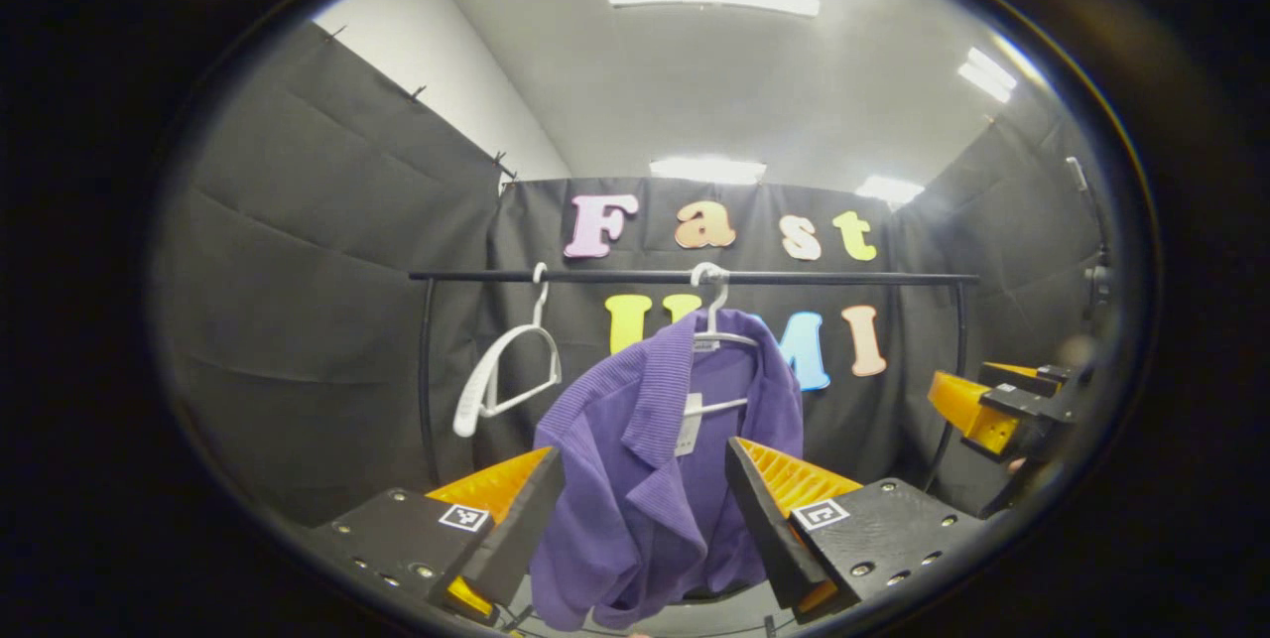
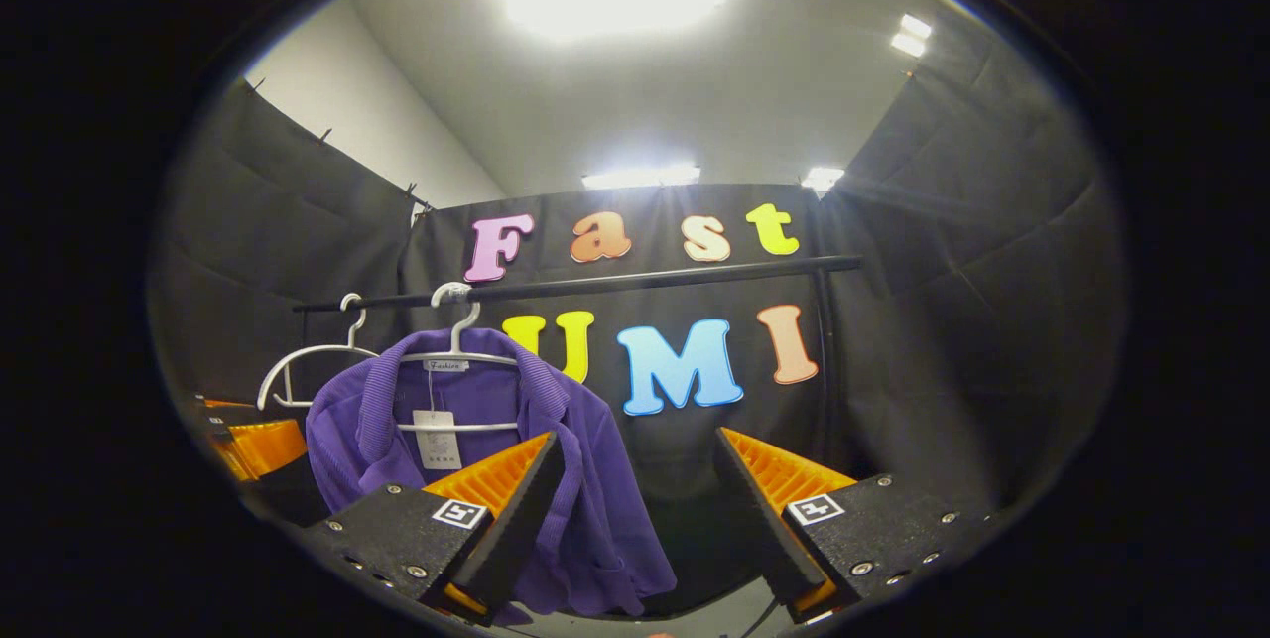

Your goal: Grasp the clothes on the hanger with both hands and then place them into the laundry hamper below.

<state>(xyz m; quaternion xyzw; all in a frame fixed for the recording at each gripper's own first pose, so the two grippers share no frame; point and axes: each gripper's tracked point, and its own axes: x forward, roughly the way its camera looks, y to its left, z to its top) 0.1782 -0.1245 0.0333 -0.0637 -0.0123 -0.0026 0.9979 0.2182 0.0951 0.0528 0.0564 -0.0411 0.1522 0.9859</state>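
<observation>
You were on the approach: ribbed purple shirt [image 1: 645, 459] hung on its white hanger [image 1: 716, 325], left gripper [image 1: 645, 509] and right gripper [image 2: 635, 509] both agape, ungrasped. Next, I'd judge: bracket each shoulder, pinch.

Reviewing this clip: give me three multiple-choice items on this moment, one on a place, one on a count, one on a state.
1. Where does the purple garment hang?
A. on a hanger on the rail
B. on the floor
C. in a drawer

2. How many white hangers are on the rail?
A. one
B. two
C. four

3. How stand the jaws of the left gripper?
A. shut on the rail
B. shut on a hanger
C. open

Key: 1 A, its hanger hooks the rail; 2 B, an empty hanger hangs beside it; 3 C, a wide gap shows.
</observation>
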